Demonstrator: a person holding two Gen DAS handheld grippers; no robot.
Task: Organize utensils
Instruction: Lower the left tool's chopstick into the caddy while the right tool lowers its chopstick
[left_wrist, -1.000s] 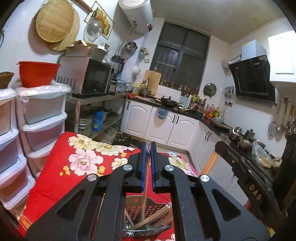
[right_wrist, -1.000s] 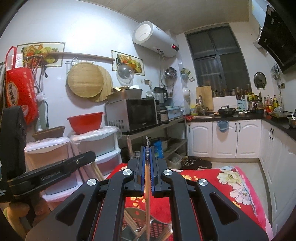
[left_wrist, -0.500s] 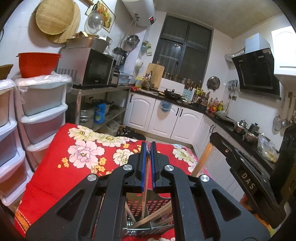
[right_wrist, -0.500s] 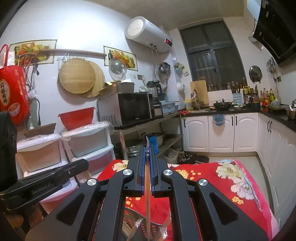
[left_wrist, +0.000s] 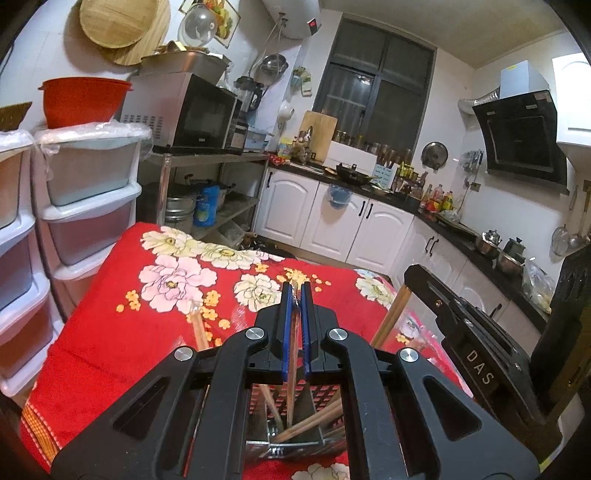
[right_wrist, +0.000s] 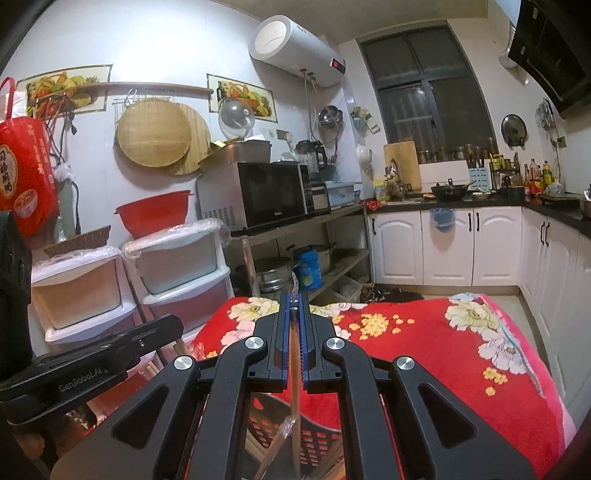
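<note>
Above the perforated utensil holder (left_wrist: 295, 424), which stands at the near edge of the red floral cloth (left_wrist: 147, 325) on the counter, both grippers hang side by side. The left gripper (left_wrist: 295, 295) has its jaws pinching one chopstick (left_wrist: 291, 369), whose lower end sits inside the holder among other chopsticks (left_wrist: 314, 421). The right gripper (right_wrist: 294, 302) pinches a wrapped chopstick (right_wrist: 294, 387) reaching down into the same holder. Beyond the holder the cloth lies open to its far edge.
</note>
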